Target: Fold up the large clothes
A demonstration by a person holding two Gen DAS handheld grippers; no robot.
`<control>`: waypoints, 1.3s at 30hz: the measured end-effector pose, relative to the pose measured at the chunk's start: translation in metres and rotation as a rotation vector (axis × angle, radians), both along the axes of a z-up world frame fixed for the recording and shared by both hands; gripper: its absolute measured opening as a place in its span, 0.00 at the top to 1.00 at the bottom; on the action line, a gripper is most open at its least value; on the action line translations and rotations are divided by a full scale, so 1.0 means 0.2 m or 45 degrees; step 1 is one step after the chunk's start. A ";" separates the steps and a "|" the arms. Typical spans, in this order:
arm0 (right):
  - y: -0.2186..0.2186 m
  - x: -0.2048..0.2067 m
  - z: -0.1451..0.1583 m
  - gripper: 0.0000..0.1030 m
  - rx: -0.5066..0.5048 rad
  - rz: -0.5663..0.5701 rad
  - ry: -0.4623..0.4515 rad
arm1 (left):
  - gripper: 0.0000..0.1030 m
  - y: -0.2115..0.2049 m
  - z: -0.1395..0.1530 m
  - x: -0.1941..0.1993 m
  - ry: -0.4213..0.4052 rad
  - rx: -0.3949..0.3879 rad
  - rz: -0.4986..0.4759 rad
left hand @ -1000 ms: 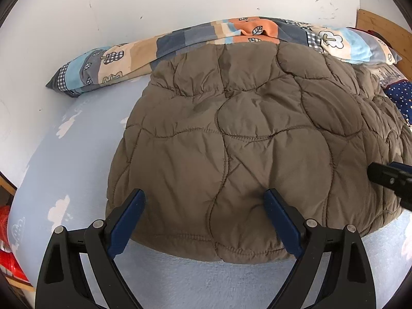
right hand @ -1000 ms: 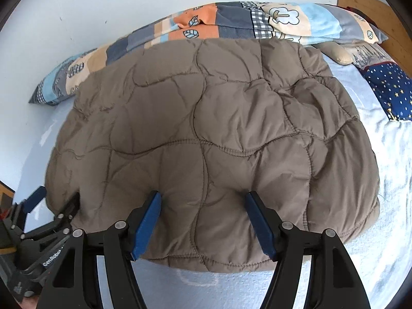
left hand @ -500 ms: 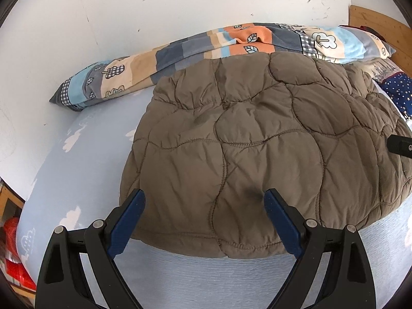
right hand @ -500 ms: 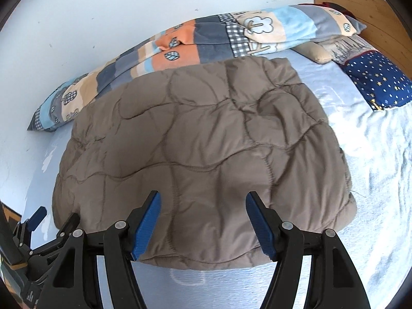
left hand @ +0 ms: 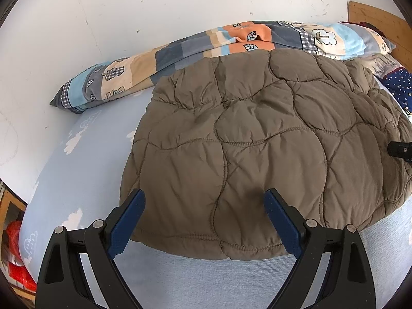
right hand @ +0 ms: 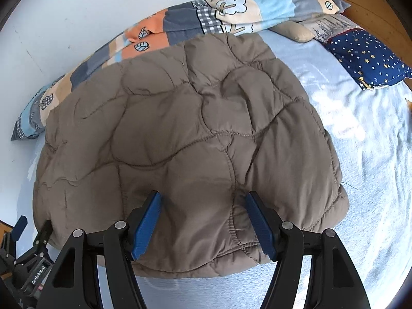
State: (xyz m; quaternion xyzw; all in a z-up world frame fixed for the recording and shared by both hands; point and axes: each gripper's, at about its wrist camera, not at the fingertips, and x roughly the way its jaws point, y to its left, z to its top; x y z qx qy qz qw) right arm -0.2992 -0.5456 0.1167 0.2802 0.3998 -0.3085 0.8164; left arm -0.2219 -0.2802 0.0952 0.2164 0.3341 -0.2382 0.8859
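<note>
A brown quilted puffer jacket (left hand: 257,141) lies folded in a thick flat bundle on the pale blue bed sheet (left hand: 85,170); it also shows in the right wrist view (right hand: 185,139). My left gripper (left hand: 206,206) is open and empty, its blue pads held over the jacket's near hem. My right gripper (right hand: 203,206) is open and empty, over the near edge further right. The left gripper (right hand: 23,242) shows at the lower left of the right wrist view. A tip of the right gripper (left hand: 400,150) shows at the right edge of the left wrist view.
A patchwork blanket (left hand: 206,43) lies rolled along the white wall behind the jacket. A navy star-print pillow (right hand: 365,59) and a wooden headboard (right hand: 373,7) are at the far right. Red items (left hand: 15,257) sit off the bed's left edge.
Both grippers have drawn back and risen from the jacket's near edge, staying open. The right gripper's view has turned rightward, showing more sheet and pillow.
</note>
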 end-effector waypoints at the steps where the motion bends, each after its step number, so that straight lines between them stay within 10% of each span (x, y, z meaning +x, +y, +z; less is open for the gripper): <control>1: 0.00 0.00 0.00 0.30 0.001 0.001 0.004 | 0.10 0.00 0.00 0.00 0.000 0.000 0.001; 39: -0.15 -0.19 0.09 0.29 0.007 -0.119 -0.115 | 0.10 0.03 0.04 0.00 -0.066 0.014 0.007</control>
